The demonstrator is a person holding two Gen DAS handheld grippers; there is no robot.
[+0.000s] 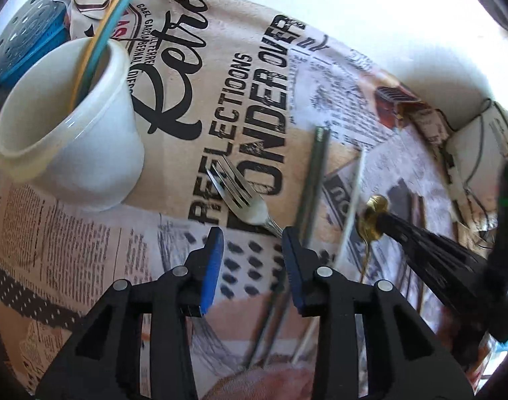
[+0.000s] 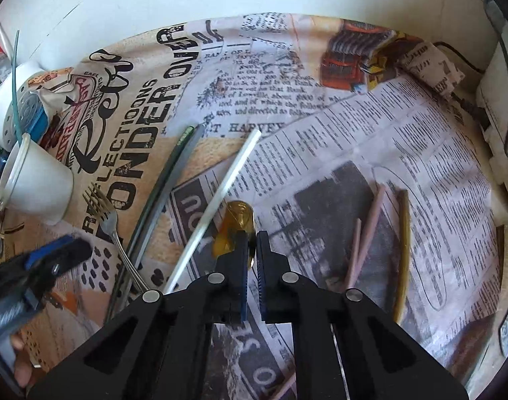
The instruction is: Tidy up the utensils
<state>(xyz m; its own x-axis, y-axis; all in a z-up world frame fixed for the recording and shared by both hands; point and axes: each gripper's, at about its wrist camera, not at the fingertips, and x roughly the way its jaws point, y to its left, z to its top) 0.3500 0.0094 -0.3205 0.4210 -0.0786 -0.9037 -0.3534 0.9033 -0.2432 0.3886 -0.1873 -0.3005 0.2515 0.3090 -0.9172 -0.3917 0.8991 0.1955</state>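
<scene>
A white cup (image 1: 70, 140) stands on the newspaper-print cloth with a teal and a yellow straw in it; it also shows in the right wrist view (image 2: 37, 183). A silver fork (image 1: 240, 196) lies beside it, just ahead of my open, empty left gripper (image 1: 252, 238). My right gripper (image 2: 252, 238) is shut on a gold spoon (image 2: 237, 230), its bowl sticking out ahead; the spoon also shows in the left wrist view (image 1: 372, 216). Dark chopsticks (image 2: 160, 196) and a white straw (image 2: 220, 196) lie between fork and spoon.
Pink sticks (image 2: 367, 233) and a yellow stick (image 2: 404, 250) lie to the right on the cloth. A perforated grey lid on a blue box (image 1: 23, 33) sits behind the cup. A white box with cables (image 2: 497, 116) stands at the far right.
</scene>
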